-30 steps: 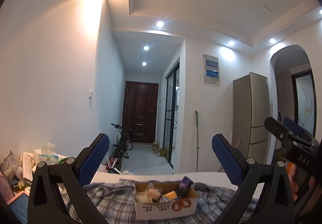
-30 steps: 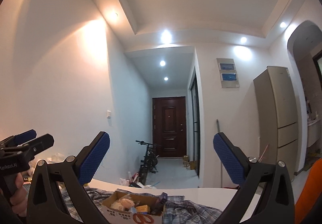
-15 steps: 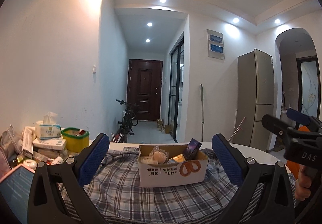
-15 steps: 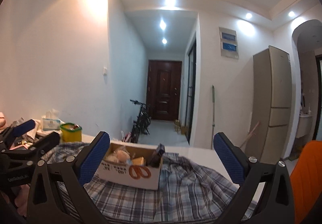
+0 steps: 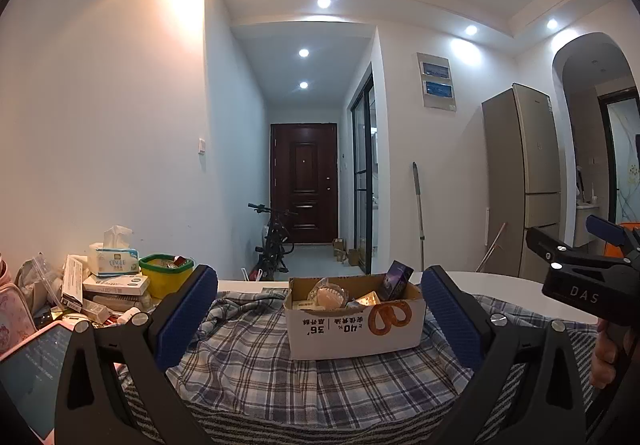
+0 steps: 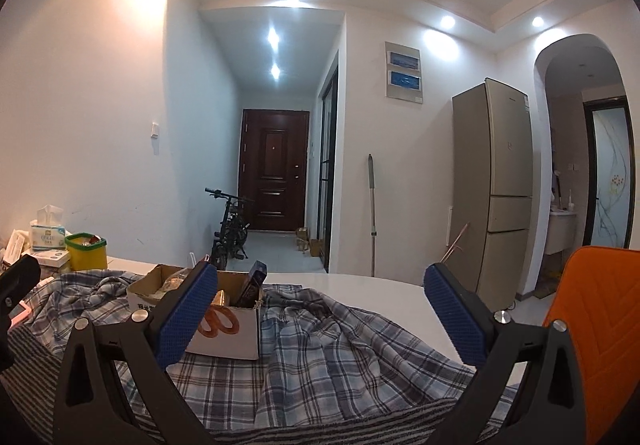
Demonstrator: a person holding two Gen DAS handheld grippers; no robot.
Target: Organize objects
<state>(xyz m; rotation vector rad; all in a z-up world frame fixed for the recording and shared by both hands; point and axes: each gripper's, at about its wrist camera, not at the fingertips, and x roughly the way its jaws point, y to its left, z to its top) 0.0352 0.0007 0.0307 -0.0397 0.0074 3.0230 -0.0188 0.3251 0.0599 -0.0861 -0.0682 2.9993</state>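
An open white cardboard box (image 5: 354, 319) filled with small packets sits on a crumpled blue plaid cloth (image 5: 256, 361) covering the white table (image 6: 360, 285). The left claw (image 5: 320, 319) gapes wide and empty, straddling the box from the near side. The right claw (image 6: 320, 311) is equally wide and empty, to the right of the box. Left of the box stands a yellow-green tub (image 5: 166, 277) beside a tissue pack (image 5: 113, 259).

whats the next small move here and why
Probably ease the left gripper forward and down toward the cardboard box: both grippers are open and empty, the box sits centred ahead of it on the plaid cloth, with items inside still untouched.
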